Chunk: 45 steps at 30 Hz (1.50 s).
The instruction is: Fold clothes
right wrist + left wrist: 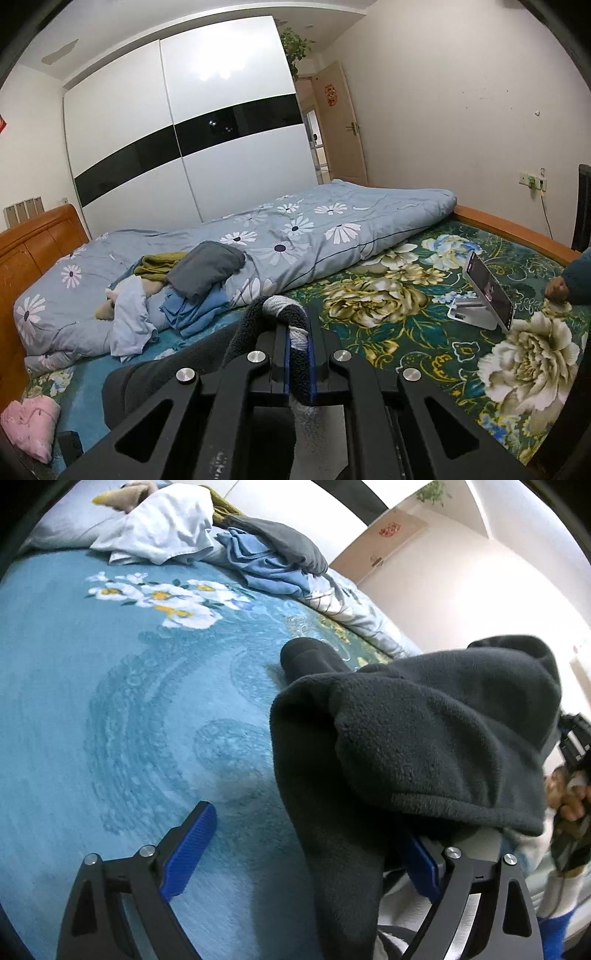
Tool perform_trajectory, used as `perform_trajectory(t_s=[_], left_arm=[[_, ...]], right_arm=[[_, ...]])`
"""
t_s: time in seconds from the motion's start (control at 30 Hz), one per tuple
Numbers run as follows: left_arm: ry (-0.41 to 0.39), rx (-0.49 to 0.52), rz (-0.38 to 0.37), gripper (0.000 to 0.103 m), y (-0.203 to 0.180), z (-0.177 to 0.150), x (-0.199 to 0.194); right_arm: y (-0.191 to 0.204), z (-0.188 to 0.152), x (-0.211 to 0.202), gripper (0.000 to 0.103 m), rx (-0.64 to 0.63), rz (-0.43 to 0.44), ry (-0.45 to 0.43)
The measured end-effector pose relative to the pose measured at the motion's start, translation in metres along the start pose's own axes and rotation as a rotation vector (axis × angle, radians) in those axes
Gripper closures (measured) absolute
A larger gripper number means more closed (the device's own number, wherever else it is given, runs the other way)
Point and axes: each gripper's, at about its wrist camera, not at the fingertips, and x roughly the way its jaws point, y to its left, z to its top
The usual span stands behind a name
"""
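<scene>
A bed covered by a teal floral blanket (424, 291) is seen, with a daisy-print duvet (295, 236) bunched along its far side, toward the white-and-black wardrobe (184, 140). A heap of unfolded clothes (192, 284) is piled against the duvet near the headboard end. A dark grey fleece garment (424, 738) is held lifted above the near part of the blanket, one end trailing onto it. Its edge, with a white label, is clamped between the nearly closed fingers of the right gripper (298, 354). The left gripper (306, 853) is held wide open, the fleece draped over its right-hand finger and not pinched. A phone on a stand (487, 291) is set on the blanket near the right edge. A pink cloth (29, 424) is seen at the near left corner.
</scene>
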Motion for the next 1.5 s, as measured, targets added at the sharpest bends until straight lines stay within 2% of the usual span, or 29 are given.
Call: perform_trajectory(t_s=[0.13, 0.23, 0.27, 0.3, 0.37, 0.43, 0.5, 0.53, 0.57, 0.67, 0.77, 0.87, 1.03, 1.2, 1.3, 1.5], left_arm=[[0.03, -0.077, -0.119, 0.009, 0.012, 0.004, 0.007], [0.054, -0.098, -0.159, 0.009, 0.011, -0.001, 0.001], [0.068, -0.108, -0.168, 0.012, 0.01, -0.002, 0.0], [0.08, -0.119, -0.181, 0.017, 0.009, -0.003, -0.001], [0.104, -0.14, -0.215, 0.051, 0.007, -0.006, 0.0], [0.128, -0.148, -0.217, 0.07, 0.004, -0.009, 0.002], [0.123, -0.124, -0.202, 0.076, -0.003, -0.01, -0.002], [0.118, -0.111, -0.195, 0.085, -0.006, -0.01, -0.004], [0.106, -0.102, -0.184, 0.089, -0.008, -0.008, -0.006], [0.021, -0.033, -0.096, 0.092, -0.018, 0.006, -0.024], [-0.065, 0.009, -0.047, 0.093, -0.031, 0.03, -0.046], [-0.206, 0.086, 0.008, 0.093, -0.057, 0.065, -0.082], [-0.426, 0.269, 0.111, 0.093, -0.113, 0.098, -0.155], [-0.622, 0.389, 0.161, 0.094, -0.147, 0.086, -0.266], [-0.698, 0.455, 0.184, 0.094, -0.159, 0.068, -0.317], [-0.822, 0.585, 0.206, 0.094, -0.188, 0.043, -0.4]], right_arm=[[-0.002, -0.002, -0.001, 0.096, 0.005, 0.002, 0.003], [-0.002, -0.004, -0.002, 0.096, 0.006, -0.001, 0.007], [-0.003, -0.005, -0.003, 0.096, 0.006, -0.002, 0.01], [-0.003, -0.005, -0.004, 0.096, 0.006, -0.003, 0.013], [-0.002, -0.006, -0.005, 0.096, 0.006, -0.002, 0.017], [-0.002, -0.007, -0.007, 0.096, 0.01, 0.005, 0.022], [0.0, -0.007, -0.011, 0.096, 0.007, 0.009, 0.023], [0.002, -0.005, -0.014, 0.096, 0.002, 0.005, 0.017], [0.004, -0.004, -0.017, 0.096, -0.003, 0.001, 0.011], [0.01, 0.001, -0.027, 0.096, -0.017, -0.011, -0.007], [0.021, 0.016, -0.04, 0.096, -0.03, -0.017, -0.04], [0.036, 0.035, -0.061, 0.096, -0.061, -0.024, -0.094], [0.054, 0.063, -0.105, 0.096, -0.088, -0.023, -0.206], [0.06, 0.074, -0.166, 0.096, -0.091, -0.005, -0.348], [0.058, 0.075, -0.204, 0.096, -0.079, 0.022, -0.426], [0.059, 0.087, -0.247, 0.096, -0.08, 0.115, -0.495]])
